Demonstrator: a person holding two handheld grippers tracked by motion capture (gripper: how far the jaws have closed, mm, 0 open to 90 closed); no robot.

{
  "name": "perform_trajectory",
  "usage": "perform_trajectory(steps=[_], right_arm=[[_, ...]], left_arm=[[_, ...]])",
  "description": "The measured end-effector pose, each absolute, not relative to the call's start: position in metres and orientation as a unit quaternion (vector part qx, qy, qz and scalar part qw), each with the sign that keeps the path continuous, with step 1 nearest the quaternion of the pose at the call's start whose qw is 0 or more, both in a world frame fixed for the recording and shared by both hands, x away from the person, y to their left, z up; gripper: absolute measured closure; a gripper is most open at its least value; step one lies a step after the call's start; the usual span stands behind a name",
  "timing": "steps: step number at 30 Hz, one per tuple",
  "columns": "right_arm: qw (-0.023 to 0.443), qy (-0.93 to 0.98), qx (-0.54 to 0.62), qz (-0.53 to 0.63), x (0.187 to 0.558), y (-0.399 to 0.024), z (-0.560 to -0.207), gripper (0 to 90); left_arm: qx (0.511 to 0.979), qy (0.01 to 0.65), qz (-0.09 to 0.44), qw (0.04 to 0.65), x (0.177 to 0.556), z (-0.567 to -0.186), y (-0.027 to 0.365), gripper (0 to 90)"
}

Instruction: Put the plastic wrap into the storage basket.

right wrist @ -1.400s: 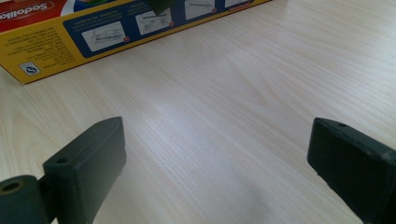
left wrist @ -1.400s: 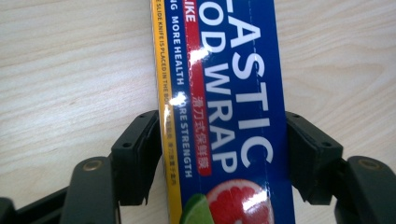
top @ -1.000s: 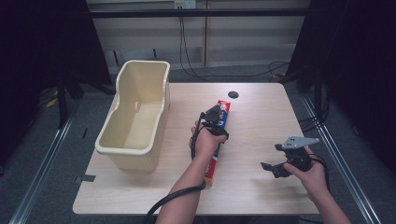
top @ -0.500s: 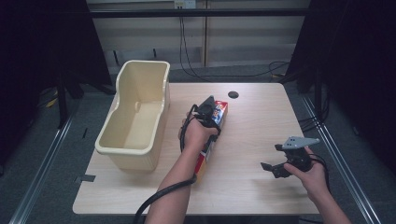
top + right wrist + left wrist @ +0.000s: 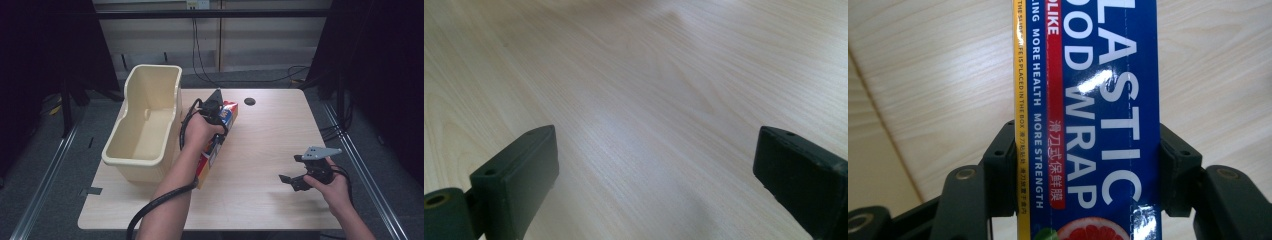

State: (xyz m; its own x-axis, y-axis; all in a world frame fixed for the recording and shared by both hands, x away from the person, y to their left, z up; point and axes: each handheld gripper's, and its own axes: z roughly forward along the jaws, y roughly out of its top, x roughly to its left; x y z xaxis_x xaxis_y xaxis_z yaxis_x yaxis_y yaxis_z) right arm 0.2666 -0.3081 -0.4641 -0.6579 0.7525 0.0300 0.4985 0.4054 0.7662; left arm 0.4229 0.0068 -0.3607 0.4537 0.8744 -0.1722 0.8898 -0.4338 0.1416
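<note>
A long blue plastic-wrap box [image 5: 216, 145] with red ends and a grapefruit picture lies lengthwise near the table's middle, close to the bin. My left gripper [image 5: 216, 111] is shut on the plastic-wrap box [image 5: 1093, 125]; in the left gripper view both black jaws press its two long sides. I cannot tell whether the box rests on the table or is raised. My right gripper [image 5: 295, 181] hovers over bare wood at the front right, open, with nothing between its fingers [image 5: 519, 170].
A cream plastic bin [image 5: 145, 125], empty, stands along the table's left side, right beside the box. A dark round hole [image 5: 249, 101] marks the tabletop at the back. Black cables trail from both grippers. The table's edges [image 5: 210, 224] are near on all sides.
My left hand and the box have shifted left toward the bin over the last second. The right gripper has stayed in place.
</note>
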Motion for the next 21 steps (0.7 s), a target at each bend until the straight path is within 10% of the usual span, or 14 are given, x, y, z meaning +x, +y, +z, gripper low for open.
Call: perform_trajectory(steps=[21], right_arm=[[0.159,0.823,0.381,0.39,0.266,-0.308,-0.464,4.3]], left_arm=[[0.841,0.531,-0.047,0.093,0.426,-0.305,0.037,40.9]])
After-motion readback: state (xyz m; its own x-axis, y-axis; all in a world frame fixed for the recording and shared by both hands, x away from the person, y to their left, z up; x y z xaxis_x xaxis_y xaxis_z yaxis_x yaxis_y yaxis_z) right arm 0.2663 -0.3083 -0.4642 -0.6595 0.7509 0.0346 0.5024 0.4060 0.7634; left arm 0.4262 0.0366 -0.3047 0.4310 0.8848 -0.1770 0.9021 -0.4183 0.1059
